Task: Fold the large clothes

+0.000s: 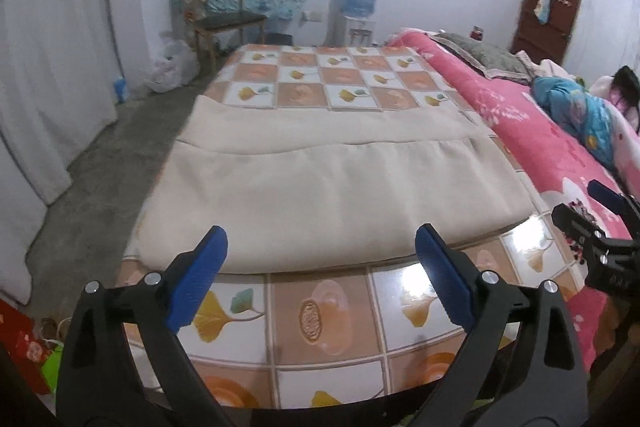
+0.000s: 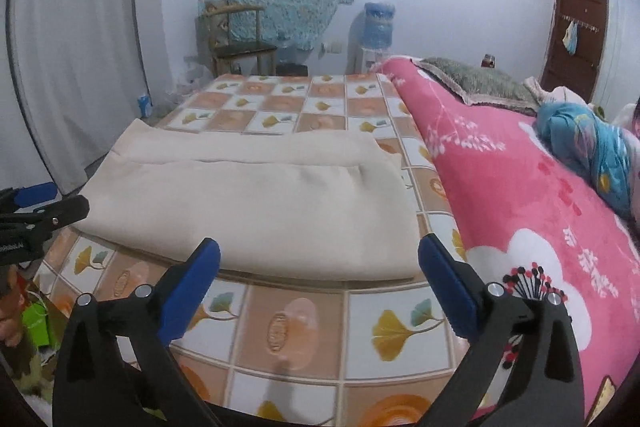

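Note:
A large cream garment [image 1: 312,183] lies folded flat on the checked leaf-print bed cover [image 1: 320,323]; a fold line crosses its far half. In the right wrist view the same cream garment [image 2: 256,203] spreads left of centre on the bed cover [image 2: 296,331]. My left gripper [image 1: 320,251] is open just short of the garment's near edge, nothing between its blue pads. My right gripper [image 2: 320,259] is likewise open at the near edge, with nothing held. The right gripper [image 1: 592,211] also shows at the right of the left wrist view, and the left gripper [image 2: 40,211] at the left of the right wrist view.
A pink floral blanket [image 2: 520,195] covers the right half of the bed, with a grey cushion [image 2: 476,83] and a blue bundle [image 2: 588,147] on it. A chair [image 1: 224,19] and a water dispenser [image 1: 356,7] stand at the far wall. White curtains [image 1: 52,67] hang left.

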A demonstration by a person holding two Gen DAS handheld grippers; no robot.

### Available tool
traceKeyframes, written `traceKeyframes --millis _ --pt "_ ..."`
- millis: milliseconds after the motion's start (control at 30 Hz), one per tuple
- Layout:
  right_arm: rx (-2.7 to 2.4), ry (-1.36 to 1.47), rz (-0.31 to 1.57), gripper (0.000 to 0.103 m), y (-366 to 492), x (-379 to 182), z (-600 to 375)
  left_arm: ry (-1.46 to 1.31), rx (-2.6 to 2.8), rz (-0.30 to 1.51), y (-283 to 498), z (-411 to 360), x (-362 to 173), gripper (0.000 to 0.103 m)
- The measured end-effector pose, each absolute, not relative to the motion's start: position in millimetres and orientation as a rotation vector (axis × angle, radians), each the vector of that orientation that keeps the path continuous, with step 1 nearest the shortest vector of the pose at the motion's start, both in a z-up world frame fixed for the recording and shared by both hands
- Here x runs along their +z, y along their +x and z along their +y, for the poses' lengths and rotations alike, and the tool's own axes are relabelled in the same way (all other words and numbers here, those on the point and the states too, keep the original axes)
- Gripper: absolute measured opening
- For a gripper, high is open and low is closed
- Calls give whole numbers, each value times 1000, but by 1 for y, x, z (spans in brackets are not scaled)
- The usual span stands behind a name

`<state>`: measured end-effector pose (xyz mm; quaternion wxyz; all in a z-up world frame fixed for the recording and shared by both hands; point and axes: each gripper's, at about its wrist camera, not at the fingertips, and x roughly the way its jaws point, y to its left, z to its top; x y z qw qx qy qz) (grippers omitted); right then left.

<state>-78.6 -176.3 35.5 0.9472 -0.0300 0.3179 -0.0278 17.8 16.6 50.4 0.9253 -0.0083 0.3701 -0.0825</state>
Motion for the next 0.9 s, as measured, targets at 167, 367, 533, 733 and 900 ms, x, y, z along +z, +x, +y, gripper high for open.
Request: traceKeyframes --millis 167,367,533,733,900 --pt "-76 -43 619 97 -89 33 -163 -1 -8 719 0 20 50 94" --pt "-66 7 690 97 -97 19 -158 -25 80 758 -12 26 35 94" --pt "-73 13 709 97 -106 11 -153 -21 97 804 -18 29 19 94" --pt "-80 -17 740 97 -106 3 -143 1 101 820 -26 26 11 94" --pt "-89 -46 750 97 -105 3 -140 12 95 823 -29 23 11 94"
